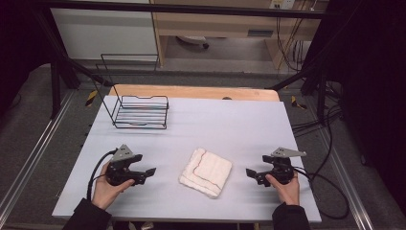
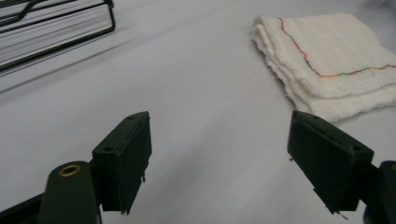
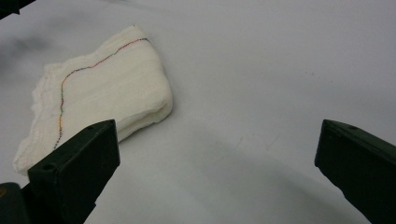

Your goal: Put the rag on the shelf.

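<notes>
Two hand-held black grippers flank a folded white cloth with a coloured stitched line [image 1: 206,172], lying mid-table on the pale grey table [image 1: 230,124]. Left gripper [image 1: 149,172] and right gripper [image 1: 250,173]: jaws apart, empty, near the cloth, not touching. Black wire basket [image 1: 141,112] sits far left.

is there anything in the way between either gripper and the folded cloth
Nothing visible does. The folded cloth lies flat on the table, with bare surface between it and the left gripper on one side and the right gripper on the other. Both grippers' jaws stand open and empty. The wire basket sits far back, off both paths.
</notes>
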Available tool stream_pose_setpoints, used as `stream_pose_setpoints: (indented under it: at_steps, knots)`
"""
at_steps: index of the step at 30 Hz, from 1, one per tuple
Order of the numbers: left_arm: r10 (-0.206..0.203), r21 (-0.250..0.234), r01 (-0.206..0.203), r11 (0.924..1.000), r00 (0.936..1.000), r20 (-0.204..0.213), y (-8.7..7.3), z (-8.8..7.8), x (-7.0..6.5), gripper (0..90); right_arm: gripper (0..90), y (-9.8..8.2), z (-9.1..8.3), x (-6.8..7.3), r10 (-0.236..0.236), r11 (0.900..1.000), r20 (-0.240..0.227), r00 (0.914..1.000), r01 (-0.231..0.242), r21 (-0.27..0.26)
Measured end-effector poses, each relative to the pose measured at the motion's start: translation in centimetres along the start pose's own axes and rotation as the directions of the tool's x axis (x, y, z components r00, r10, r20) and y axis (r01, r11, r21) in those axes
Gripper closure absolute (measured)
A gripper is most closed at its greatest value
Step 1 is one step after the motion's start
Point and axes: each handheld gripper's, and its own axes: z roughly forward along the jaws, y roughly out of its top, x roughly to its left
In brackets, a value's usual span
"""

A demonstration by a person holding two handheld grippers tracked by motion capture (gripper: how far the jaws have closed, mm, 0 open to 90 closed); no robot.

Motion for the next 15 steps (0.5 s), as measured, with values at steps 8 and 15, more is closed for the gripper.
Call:
stream_pose_setpoints:
  at_steps: [8, 15]
  knots:
    - [0.023, 0.031, -0.025, 0.9992, 0.9983, 0.054, 1.9, 2.4, -2.4, 32.6, 0.5, 0.0, 0.1, 0.0, -0.010, 1.000, -0.002, 1.0000, 0.010, 0.001]
    - [0.028, 0.069, -0.033, 0.9970, 0.9966, 0.078, 2.9, 4.6, -4.2, 43.2, 0.5, 0.0, 0.1, 0.0, -0.009, 1.000, -0.006, 0.9999, 0.009, 0.005]
